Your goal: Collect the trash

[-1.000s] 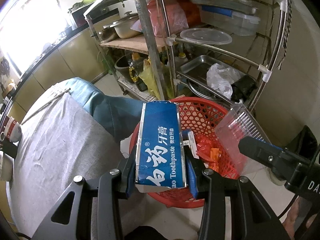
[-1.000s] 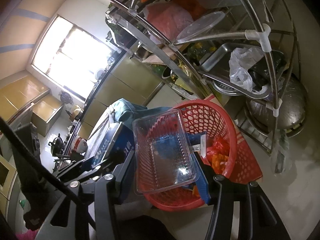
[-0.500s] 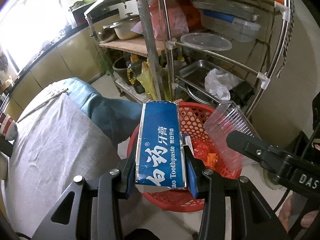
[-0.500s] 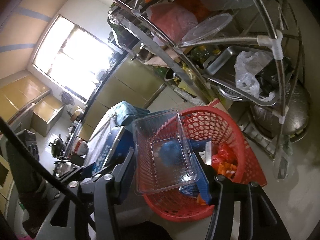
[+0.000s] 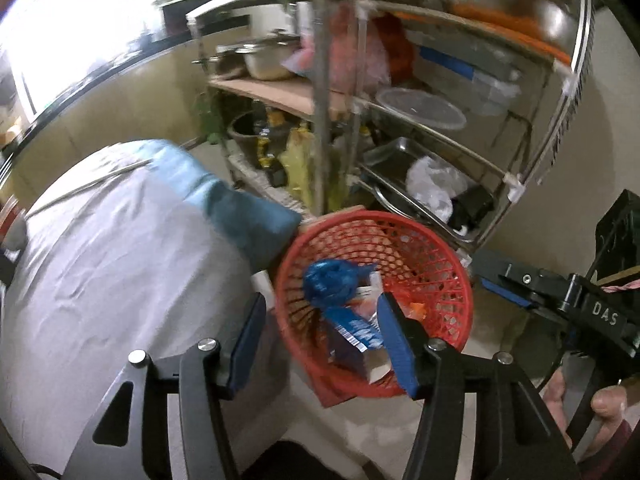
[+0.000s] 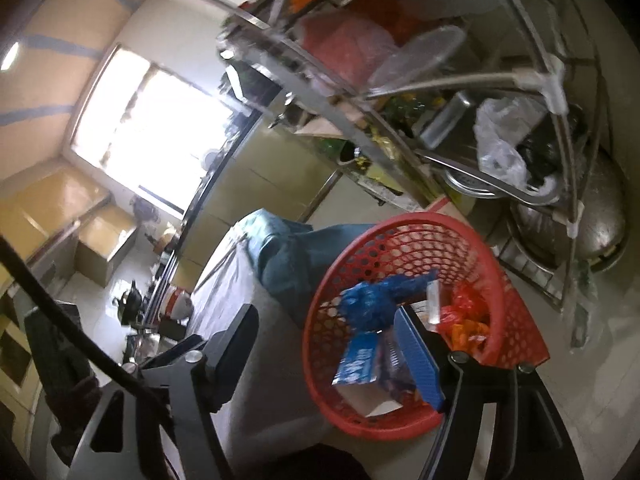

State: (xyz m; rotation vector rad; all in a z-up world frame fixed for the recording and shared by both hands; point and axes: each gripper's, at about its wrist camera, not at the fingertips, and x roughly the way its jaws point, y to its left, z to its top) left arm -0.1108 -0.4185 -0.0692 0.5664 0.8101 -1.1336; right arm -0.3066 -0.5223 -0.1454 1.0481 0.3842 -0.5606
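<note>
A red mesh basket (image 5: 436,248) stands on the floor beside the table; it also shows in the right wrist view (image 6: 516,320). In it lie the blue toothpaste box (image 5: 352,336), a crumpled blue bag (image 5: 328,280) and orange wrappers (image 6: 464,320). The box (image 6: 360,360) lies tilted in the basket, with the clear plastic tray (image 6: 396,360) against it. My left gripper (image 5: 324,344) is open and empty above the basket's near rim. My right gripper (image 6: 332,352) is open and empty over the basket.
A table under a grey cloth (image 5: 100,260) with a blue cloth corner (image 5: 240,216) stands left of the basket. A metal rack (image 5: 440,140) with pans, lids and bags stands behind it. The right gripper's body (image 5: 560,300) shows at right.
Both grippers have opened. The toothpaste box has dropped from the left one and the clear tray from the right one, both into the red basket. Both views have shifted.
</note>
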